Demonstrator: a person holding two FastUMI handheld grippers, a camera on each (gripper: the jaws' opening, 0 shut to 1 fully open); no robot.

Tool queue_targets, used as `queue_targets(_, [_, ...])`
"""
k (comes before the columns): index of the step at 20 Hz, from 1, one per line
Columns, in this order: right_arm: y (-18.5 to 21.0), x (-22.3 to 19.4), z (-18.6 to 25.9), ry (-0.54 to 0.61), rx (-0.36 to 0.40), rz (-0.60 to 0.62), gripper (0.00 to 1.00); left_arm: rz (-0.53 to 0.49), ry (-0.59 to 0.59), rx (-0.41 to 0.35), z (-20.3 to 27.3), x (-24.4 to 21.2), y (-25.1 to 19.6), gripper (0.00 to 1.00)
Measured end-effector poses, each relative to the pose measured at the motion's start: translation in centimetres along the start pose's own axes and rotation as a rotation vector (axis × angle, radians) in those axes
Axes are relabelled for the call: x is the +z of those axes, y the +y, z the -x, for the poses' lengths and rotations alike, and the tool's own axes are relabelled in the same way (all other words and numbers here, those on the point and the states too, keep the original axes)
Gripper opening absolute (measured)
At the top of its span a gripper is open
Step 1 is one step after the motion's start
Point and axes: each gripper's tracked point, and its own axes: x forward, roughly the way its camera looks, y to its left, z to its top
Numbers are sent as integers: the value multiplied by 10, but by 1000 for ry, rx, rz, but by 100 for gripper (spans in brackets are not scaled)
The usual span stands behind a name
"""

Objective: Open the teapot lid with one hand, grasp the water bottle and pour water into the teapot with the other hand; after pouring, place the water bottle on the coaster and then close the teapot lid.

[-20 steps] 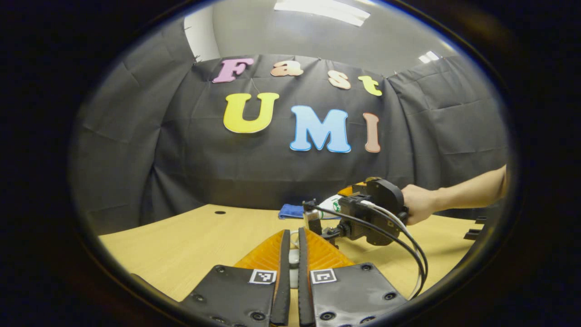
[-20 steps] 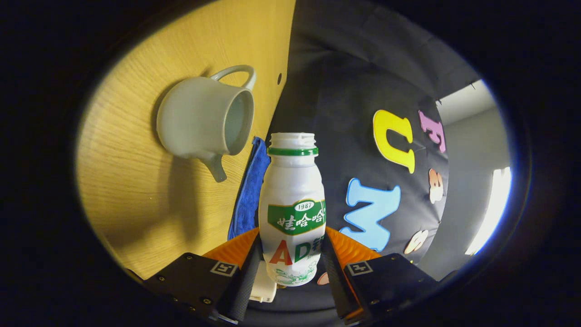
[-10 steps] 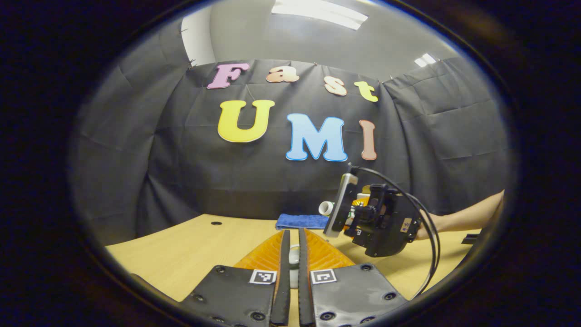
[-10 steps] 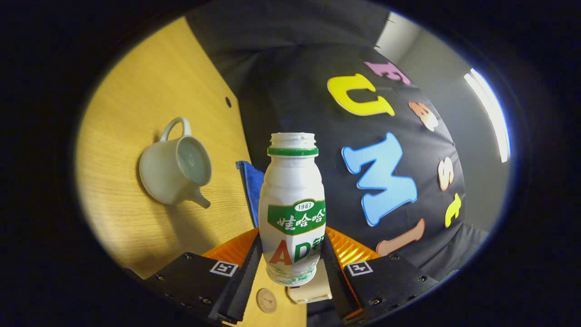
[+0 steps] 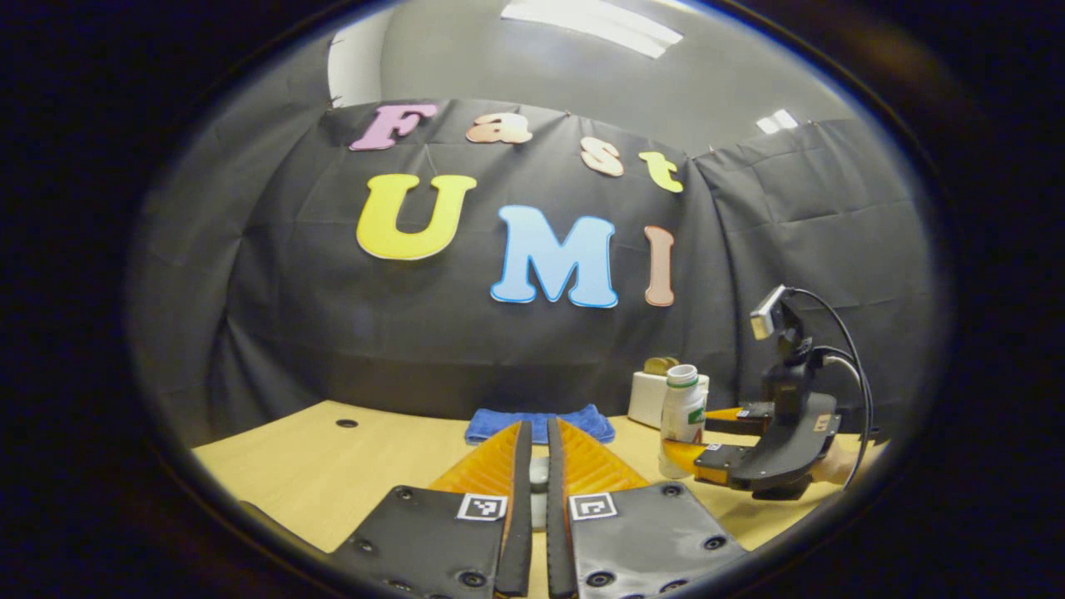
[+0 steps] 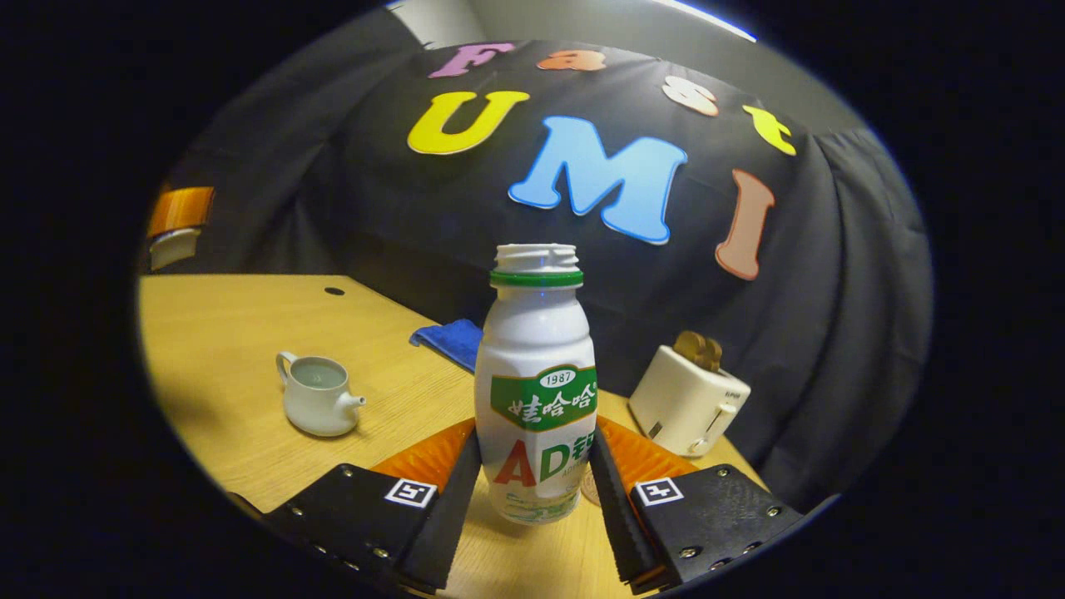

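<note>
1. The right tool (image 6: 532, 478) pinched the water bottle (image 6: 537, 391) low on its body, one finger on each side, and the bottle stood upright.
2. The bottle was white plastic with a green neck ring, a green label band and an uncapped threaded mouth.
3. In the left gripper view the right tool (image 5: 707, 437) and bottle (image 5: 683, 403) were at the right, over the wooden surface (image 5: 349, 474).
4. The left tool (image 5: 532, 474) had its fingers nearly together on a small pale piece, likely the teapot lid (image 5: 538, 474), though little of it showed.
5. The white teapot (image 6: 316, 405) sat lidless on the surface (image 6: 233, 349), left of the bottle and well apart.
6. A blue cloth (image 6: 449, 341) lay behind the bottle, and a white toaster (image 6: 687, 399) stood to its right.
</note>
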Motion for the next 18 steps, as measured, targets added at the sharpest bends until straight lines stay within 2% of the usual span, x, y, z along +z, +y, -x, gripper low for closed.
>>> queue_targets(2, [-5, -2, 8, -4, 22, -93, 72, -3, 4, -38, -30, -2, -7, 18])
queue_targets(8, [-43, -2, 25, -40, -33, -140, 72, 66, 123, -1, -103, -61, 11, 17])
queue_targets(10, [-56, -2, 26, -46, -63, -165, 72, 78, 150, 6, -114, -76, 14, 13])
queue_targets(11, [-63, -6, 27, -49, -75, -175, 72, 81, 158, 6, -119, -82, 14, 17])
queue_targets(13, [-67, -12, 28, -45, -75, -195, 72, 66, 174, 18, -124, -91, 18, 17])
queue_targets(14, [-68, -11, 29, -48, -73, -207, 72, 56, 188, 28, -126, -97, 20, 13])
queue_targets(16, [-71, -10, 32, -62, -68, -225, 72, 39, 218, 44, -130, -110, 24, 13])
queue_targets(18, [-72, -10, 33, -58, -73, -218, 72, 45, 258, 26, -133, -125, 21, 17])
